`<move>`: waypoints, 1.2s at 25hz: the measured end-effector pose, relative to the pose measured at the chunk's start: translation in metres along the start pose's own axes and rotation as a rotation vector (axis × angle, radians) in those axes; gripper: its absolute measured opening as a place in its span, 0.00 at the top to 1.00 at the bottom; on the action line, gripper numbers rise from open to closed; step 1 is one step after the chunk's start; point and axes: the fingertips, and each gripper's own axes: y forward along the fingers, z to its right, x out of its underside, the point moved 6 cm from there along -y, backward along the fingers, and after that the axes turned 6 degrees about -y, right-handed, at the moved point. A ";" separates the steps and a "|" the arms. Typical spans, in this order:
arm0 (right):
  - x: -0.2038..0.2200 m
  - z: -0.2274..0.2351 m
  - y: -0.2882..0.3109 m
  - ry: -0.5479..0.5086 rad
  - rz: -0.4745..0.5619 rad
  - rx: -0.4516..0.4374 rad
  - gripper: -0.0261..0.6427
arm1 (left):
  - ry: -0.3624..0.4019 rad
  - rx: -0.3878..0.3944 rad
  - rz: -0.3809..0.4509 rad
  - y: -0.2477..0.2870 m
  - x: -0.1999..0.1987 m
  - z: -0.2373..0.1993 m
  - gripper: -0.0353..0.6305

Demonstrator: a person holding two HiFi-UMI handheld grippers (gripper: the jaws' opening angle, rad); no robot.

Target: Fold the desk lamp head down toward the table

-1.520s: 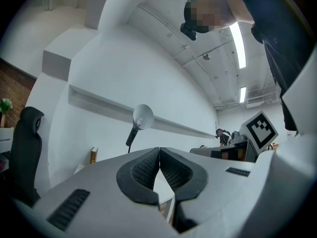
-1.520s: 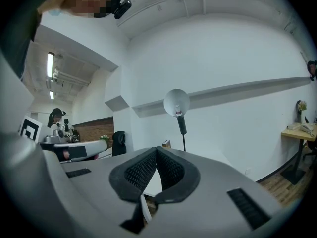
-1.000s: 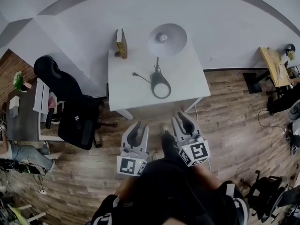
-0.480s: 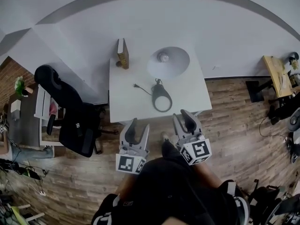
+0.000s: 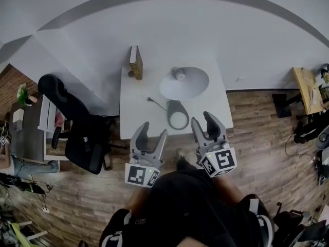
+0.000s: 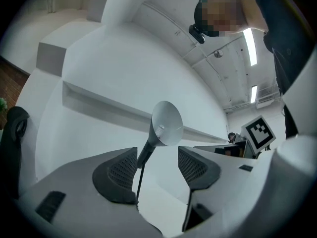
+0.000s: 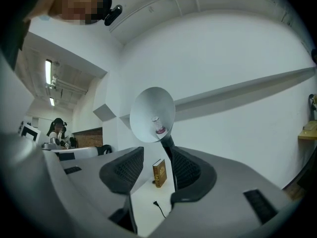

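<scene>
A desk lamp stands on the white table (image 5: 139, 117). Its wide silver shade (image 5: 184, 82) is raised on a thin black stem above a black ring base (image 5: 178, 115), and the bulb shows inside. Both grippers hover at the table's near edge, apart from the lamp. My left gripper (image 5: 152, 133) is open and empty, its jaws having just been opening. My right gripper (image 5: 205, 123) is likewise open, empty and just widened. The left gripper view looks at the shade (image 6: 167, 123) from behind between my left gripper's (image 6: 154, 157) jaws. The right gripper view sees the shade's open face (image 7: 152, 114) over my right gripper (image 7: 156, 167).
A brown book (image 5: 135, 62) stands upright at the table's far left corner, also the book (image 7: 159, 173). The lamp's loose plug (image 5: 149, 99) lies left of the base. A black office chair (image 5: 77, 122) stands left of the table, a wooden desk (image 5: 308, 86) far right. White wall behind.
Both grippers have moved forward toward the table's near edge, and their jaws stand wider apart than before. The lamp, the book and the plug have not moved on the table.
</scene>
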 end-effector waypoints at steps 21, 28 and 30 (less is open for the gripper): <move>-0.051 0.043 0.061 -0.012 0.145 -0.056 0.65 | 0.056 0.077 0.085 0.095 -0.054 -0.008 0.56; -0.058 0.052 0.075 -0.008 0.164 -0.068 0.66 | 0.043 0.081 0.099 0.115 -0.058 -0.013 0.56; -0.056 0.054 0.078 -0.008 0.157 -0.070 0.67 | 0.042 0.082 0.093 0.119 -0.057 -0.014 0.59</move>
